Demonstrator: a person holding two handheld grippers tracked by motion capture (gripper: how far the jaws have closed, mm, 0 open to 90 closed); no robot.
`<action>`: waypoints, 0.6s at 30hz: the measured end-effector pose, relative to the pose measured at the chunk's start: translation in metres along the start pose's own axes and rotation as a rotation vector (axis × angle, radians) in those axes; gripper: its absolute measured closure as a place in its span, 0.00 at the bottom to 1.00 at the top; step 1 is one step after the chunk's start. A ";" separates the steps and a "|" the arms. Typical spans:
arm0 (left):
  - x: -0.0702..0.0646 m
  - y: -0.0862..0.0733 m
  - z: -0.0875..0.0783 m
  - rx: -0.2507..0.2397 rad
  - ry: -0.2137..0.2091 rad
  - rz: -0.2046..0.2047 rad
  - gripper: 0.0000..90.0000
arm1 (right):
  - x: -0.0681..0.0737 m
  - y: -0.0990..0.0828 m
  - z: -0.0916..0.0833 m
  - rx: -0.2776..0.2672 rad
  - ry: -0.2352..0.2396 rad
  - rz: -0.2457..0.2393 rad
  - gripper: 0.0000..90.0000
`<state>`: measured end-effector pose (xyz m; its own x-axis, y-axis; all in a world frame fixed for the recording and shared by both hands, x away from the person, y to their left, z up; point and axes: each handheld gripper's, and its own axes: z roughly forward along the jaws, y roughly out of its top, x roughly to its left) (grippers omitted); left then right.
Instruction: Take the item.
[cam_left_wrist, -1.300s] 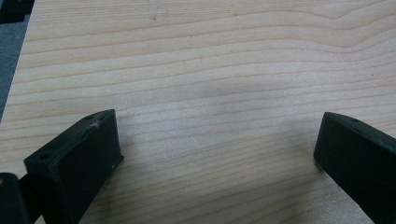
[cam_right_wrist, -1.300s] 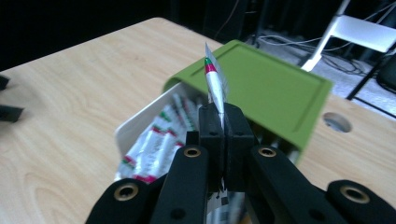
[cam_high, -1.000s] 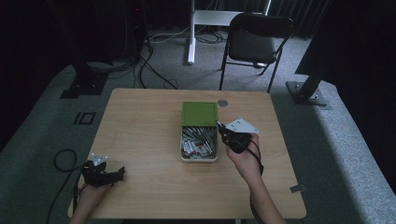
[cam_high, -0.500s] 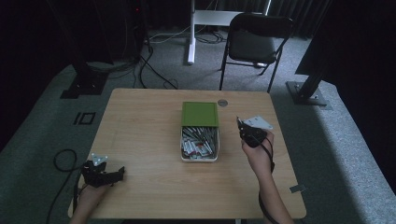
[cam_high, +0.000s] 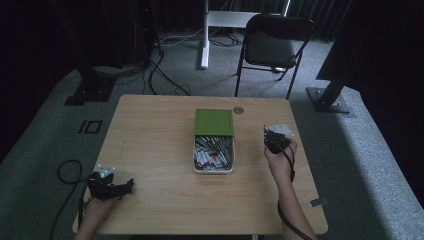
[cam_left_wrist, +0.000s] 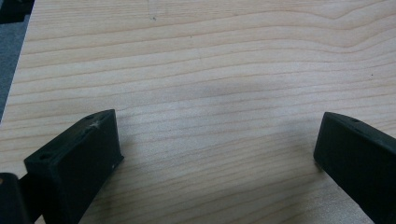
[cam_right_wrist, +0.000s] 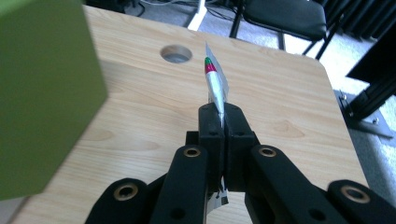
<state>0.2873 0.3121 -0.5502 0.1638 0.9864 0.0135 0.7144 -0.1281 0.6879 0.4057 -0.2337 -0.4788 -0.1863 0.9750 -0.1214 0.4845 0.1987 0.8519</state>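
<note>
Wooden bench (cam_high: 165, 150) carries a box (cam_high: 213, 154) at centre, its green lid (cam_high: 214, 122) slid back so the front half lies open, full of silver sachets (cam_high: 212, 152). Cable hole (cam_high: 238, 110) sits just behind the lid. Change since a second ago: the right gripper (cam_high: 274, 141) was over the box's right edge, now it is off to the right of the box, well apart from it, above bare bench. It comes away with a sachet (cam_right_wrist: 215, 86), so the pick looks done and what is left is carrying it to wherever it gets set down, probably the right side of the bench. The right gripper view has the fingers (cam_right_wrist: 209, 135) closed flat together on the sachet's lower end, the rest standing up edge-on with a red and green band near the top; lid corner is blurred at left. Left gripper (cam_high: 111, 187) has not moved, parked near the front left corner of the bench, its fingers (cam_left_wrist: 79, 154) spread wide, nothing between them, resting on or just above the wood, can't tell which.
</note>
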 end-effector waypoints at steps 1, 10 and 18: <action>0.000 0.000 0.000 0.000 0.000 0.000 0.01 | -0.002 -0.001 0.004 0.002 -0.010 -0.002 0.99; 0.000 0.000 0.000 0.000 0.000 0.000 0.01 | -0.016 -0.014 0.035 0.039 -0.041 0.009 0.98; 0.000 0.000 0.000 0.000 0.000 0.000 0.01 | -0.017 -0.021 0.053 0.078 -0.052 0.004 0.98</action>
<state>0.2873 0.3121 -0.5502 0.1637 0.9864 0.0134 0.7142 -0.1279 0.6882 0.4441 -0.2497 -0.5220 -0.1403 0.9793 -0.1458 0.5506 0.1995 0.8106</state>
